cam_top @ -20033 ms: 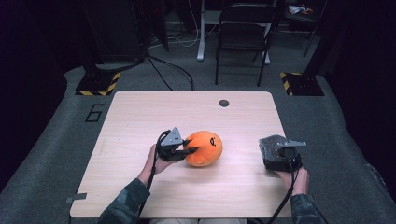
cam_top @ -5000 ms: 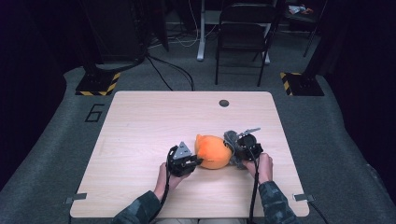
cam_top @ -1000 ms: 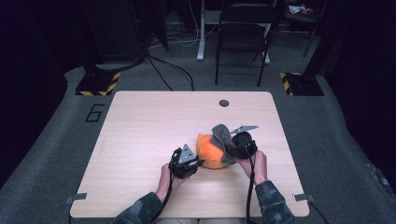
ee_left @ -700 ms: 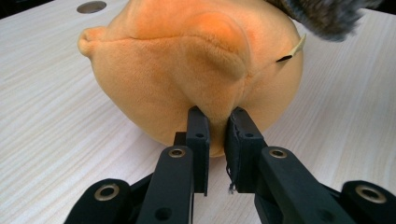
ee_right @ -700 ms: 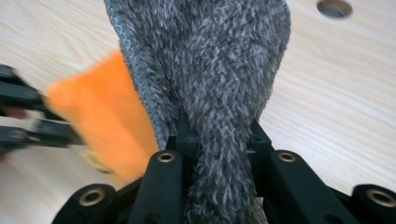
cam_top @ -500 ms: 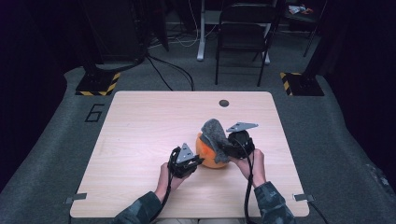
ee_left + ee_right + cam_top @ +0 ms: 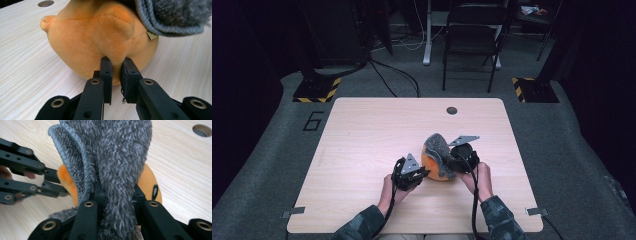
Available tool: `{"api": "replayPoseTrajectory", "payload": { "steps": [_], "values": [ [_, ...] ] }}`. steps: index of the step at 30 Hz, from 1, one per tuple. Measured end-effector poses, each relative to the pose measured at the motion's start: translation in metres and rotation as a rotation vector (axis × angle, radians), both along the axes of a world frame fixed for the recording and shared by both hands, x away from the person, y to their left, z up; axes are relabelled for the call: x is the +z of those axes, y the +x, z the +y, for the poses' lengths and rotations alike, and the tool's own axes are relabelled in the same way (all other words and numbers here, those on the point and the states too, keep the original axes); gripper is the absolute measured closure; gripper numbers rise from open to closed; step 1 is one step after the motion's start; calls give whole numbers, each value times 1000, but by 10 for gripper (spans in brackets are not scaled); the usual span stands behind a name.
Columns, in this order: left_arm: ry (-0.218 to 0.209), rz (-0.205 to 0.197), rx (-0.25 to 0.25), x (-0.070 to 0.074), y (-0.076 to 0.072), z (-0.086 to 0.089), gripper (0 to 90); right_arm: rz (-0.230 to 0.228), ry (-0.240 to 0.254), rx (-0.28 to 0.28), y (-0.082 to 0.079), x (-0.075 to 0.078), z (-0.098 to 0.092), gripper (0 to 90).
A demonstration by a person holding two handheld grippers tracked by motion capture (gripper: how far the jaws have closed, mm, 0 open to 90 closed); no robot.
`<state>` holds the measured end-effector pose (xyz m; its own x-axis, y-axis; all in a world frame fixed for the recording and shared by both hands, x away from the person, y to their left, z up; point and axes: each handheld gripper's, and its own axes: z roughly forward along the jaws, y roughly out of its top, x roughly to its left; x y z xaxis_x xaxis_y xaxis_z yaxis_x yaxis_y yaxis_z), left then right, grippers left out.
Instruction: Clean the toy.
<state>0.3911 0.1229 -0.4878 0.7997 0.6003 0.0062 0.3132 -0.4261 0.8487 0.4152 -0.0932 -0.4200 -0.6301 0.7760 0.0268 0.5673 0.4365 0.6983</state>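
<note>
High view, entry for the moment: one orange plush toy (image 7: pixel 435 170) sits on the table (image 7: pixel 362 135) just below centre, toward 5 o'clock of the cable hole (image 7: pixel 452 110). One grey fuzzy cloth (image 7: pixel 438 148) is draped over the toy's top and its 3 o'clock side.

Change noted: against the frame of a second ago, the cloth has lifted slightly higher and drawn further across the toy's crown, so less orange shows on top. Judged meaning: the covering or wiping of the toy is under way, with the 9 o'clock flank not yet covered.

Left gripper (image 7: pixel 418 174): at 9 o'clock of the toy. Left gripper view has its jaws nearly together, pinching a fold of orange plush at the toy's (image 7: pixel 100 37) lower edge; the cloth's stitched hem (image 7: pixel 175 17) hangs at 1 o'clock.

Right gripper (image 7: pixel 458 161): at 3 o'clock of the toy. Right gripper view has its jaws clamped on a thick bunch of the cloth (image 7: pixel 117 170), with the toy (image 7: pixel 147 182) behind and the left gripper (image 7: pixel 63 187) at 9 o'clock.

Count:
- plush toy, one
- cloth, one
- grippers, two, each in one hand
- table, one
- cable hole, one
- chair (image 7: pixel 474 30) beyond the table at 12 o'clock, one
- striped floor plates (image 7: pixel 317 90), two
</note>
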Motion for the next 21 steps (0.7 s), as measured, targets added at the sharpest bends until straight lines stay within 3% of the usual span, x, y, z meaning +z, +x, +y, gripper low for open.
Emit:
{"api": "replayPoseTrajectory", "payload": {
  "steps": [14,21],
  "values": [
    [2,2,-3,-1,0,1,798,60,-1,-70,15,-14,-31,740],
    [0,1,-1,-1,-1,0,797,125,-24,-137,25,-31,-50,740]
  ]
}}
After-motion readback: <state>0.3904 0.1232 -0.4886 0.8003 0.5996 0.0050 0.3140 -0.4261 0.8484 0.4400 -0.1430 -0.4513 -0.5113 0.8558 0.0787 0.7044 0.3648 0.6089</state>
